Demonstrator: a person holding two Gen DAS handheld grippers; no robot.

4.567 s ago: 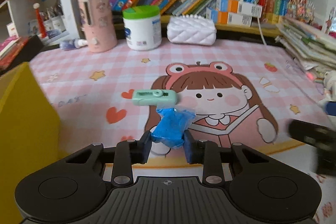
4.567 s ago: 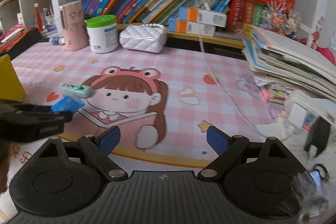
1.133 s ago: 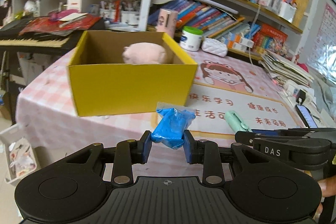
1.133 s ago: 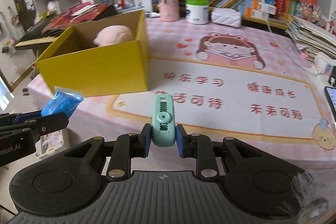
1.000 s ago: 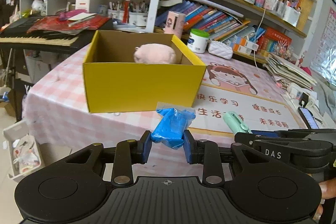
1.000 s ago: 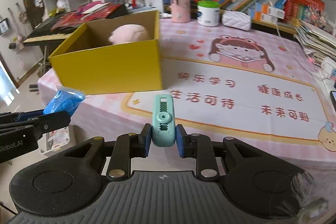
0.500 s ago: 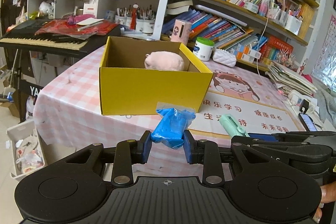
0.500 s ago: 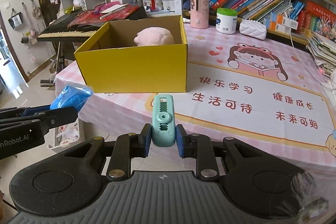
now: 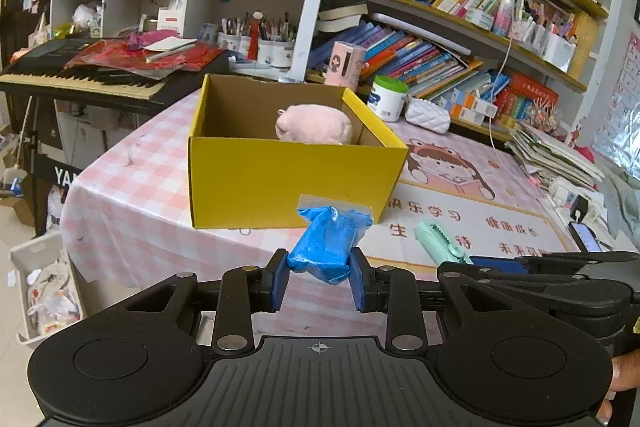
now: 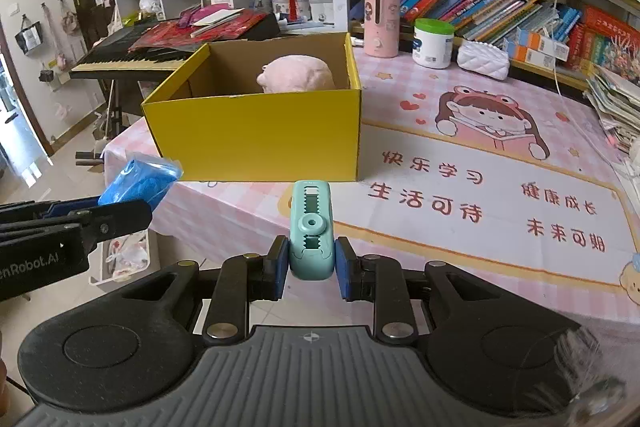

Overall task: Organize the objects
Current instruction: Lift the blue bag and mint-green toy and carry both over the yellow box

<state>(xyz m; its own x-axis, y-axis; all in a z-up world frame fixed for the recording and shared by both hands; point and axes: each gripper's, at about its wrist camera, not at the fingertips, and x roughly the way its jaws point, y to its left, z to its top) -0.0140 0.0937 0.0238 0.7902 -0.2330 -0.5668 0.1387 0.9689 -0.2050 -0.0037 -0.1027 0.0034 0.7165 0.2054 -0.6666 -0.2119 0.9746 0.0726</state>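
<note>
My left gripper (image 9: 319, 277) is shut on a small clear bag of blue material (image 9: 326, 245), held in the air before the table's near edge. The same blue bag (image 10: 138, 183) shows at the left of the right wrist view. My right gripper (image 10: 309, 269) is shut on a mint green clip-like gadget (image 10: 311, 229), which points up and away; the gadget (image 9: 440, 241) also shows in the left wrist view. Beyond both stands an open yellow cardboard box (image 9: 288, 173) (image 10: 256, 135) on the table, with a pink plush toy (image 9: 314, 125) (image 10: 296, 75) inside at the back.
The pink checked table (image 10: 460, 131) carries a cartoon mat, a pink cylinder (image 10: 381, 23), a white jar with a green lid (image 10: 433, 43), a white quilted pouch (image 10: 482, 61) and stacked books (image 10: 612, 99). A keyboard (image 9: 80, 79) stands left of the table, a white bin (image 9: 40, 287) on the floor.
Both grippers have drawn back from the table with their objects still held, so the yellow box looks smaller and more of the shelves and floor shows.
</note>
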